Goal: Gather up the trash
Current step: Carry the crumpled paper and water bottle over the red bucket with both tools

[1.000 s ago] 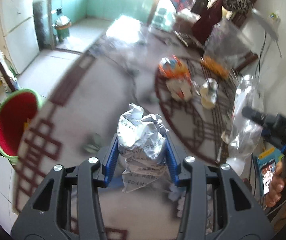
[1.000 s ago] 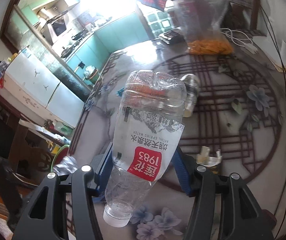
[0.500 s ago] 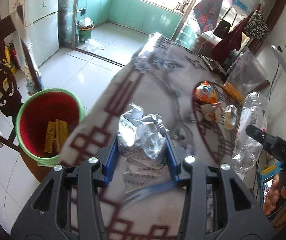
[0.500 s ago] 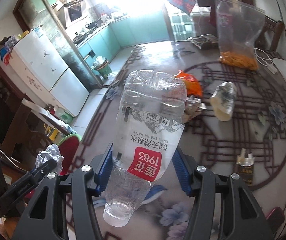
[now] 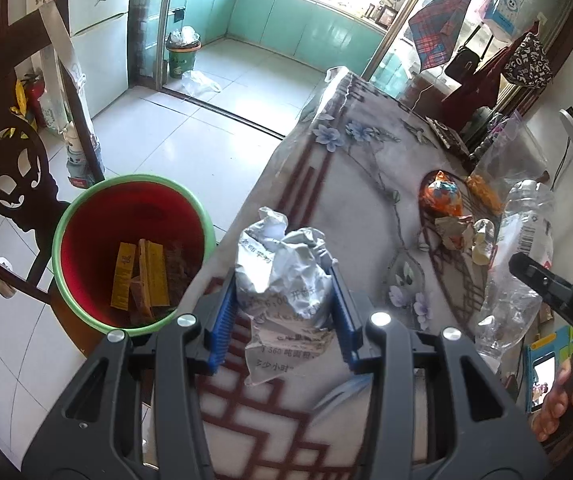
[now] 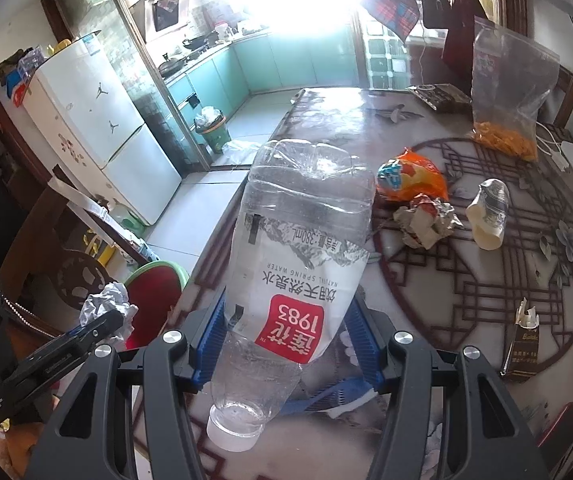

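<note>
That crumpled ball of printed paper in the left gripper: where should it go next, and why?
Probably a bit further left, until the crumpled paper ball hangs over the red bucket with the green rim, then let go. The left gripper holds it above the table edge, not over the bucket.

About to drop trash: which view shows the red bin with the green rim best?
The left wrist view: the bin shows its whole opening, with yellow cartons inside, beside the table edge. In the right wrist view the crumpled paper and left gripper hide most of it.
</note>
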`<state>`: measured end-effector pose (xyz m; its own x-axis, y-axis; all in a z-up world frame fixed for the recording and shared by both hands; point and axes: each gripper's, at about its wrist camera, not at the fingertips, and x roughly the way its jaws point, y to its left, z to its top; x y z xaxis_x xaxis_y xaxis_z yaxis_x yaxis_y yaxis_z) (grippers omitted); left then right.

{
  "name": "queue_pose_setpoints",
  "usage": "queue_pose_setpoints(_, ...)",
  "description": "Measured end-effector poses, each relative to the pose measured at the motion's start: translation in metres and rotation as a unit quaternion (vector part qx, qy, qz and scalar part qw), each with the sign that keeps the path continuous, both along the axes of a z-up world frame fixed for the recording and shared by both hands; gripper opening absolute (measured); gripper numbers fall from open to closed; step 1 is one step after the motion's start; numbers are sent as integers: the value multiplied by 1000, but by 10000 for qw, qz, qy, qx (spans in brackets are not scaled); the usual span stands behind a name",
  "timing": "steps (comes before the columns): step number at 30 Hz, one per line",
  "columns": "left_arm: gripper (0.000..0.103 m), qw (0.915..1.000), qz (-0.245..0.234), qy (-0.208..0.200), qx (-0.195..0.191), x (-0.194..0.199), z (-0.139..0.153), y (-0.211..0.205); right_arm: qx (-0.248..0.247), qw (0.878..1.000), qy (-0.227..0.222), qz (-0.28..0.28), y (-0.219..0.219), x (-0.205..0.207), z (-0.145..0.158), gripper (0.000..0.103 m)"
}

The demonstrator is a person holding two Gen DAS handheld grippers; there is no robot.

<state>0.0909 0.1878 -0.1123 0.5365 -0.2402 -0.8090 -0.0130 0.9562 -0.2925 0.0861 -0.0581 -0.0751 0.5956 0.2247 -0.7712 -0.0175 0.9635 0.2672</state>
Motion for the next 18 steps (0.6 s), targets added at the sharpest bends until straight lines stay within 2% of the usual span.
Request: queue_pose_setpoints(18, 42, 9998, 177, 78, -107, 9, -8, 38, -152, 9998, -111, 94, 36, 10, 5, 55)
